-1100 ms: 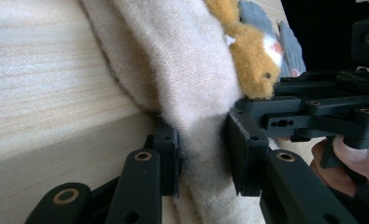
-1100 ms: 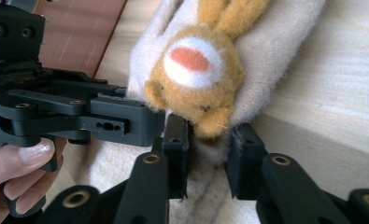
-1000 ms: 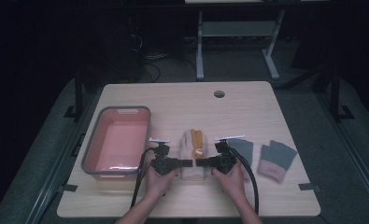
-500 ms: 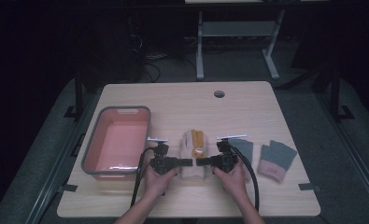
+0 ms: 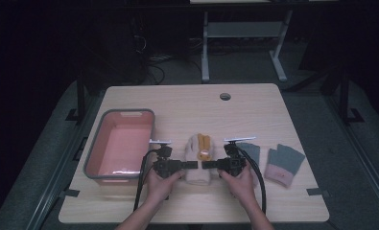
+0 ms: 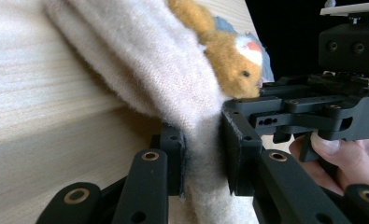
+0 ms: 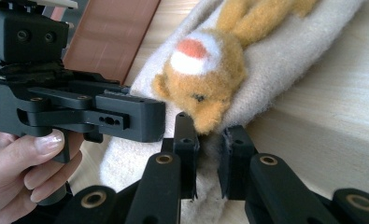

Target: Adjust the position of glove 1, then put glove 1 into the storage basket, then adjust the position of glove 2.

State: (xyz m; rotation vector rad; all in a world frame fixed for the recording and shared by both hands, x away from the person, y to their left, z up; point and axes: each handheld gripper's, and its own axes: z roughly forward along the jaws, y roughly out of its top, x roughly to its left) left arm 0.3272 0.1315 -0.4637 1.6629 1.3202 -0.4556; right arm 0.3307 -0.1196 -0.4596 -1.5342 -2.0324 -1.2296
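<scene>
A cream fuzzy mitten (image 5: 198, 158) with an orange plush animal (image 7: 210, 79) sewn on top lies on the wooden table (image 5: 187, 110), near its front middle. My left gripper (image 5: 192, 164) comes in from the left and is shut on the mitten's near end. In the left gripper view (image 6: 203, 158) cream fabric (image 6: 149, 70) is pinched between the pads. My right gripper (image 5: 207, 165) comes in from the right, tip to tip with the left. In the right gripper view (image 7: 209, 158) it is shut on the same end, just below the plush animal.
A pink tub with a grey rim (image 5: 93, 148) stands at the left of the table. Two grey gloves with pink cuffs (image 5: 284, 165) (image 5: 248, 151) lie to the right of my right hand. A cable hole (image 5: 225, 96) sits near the far edge.
</scene>
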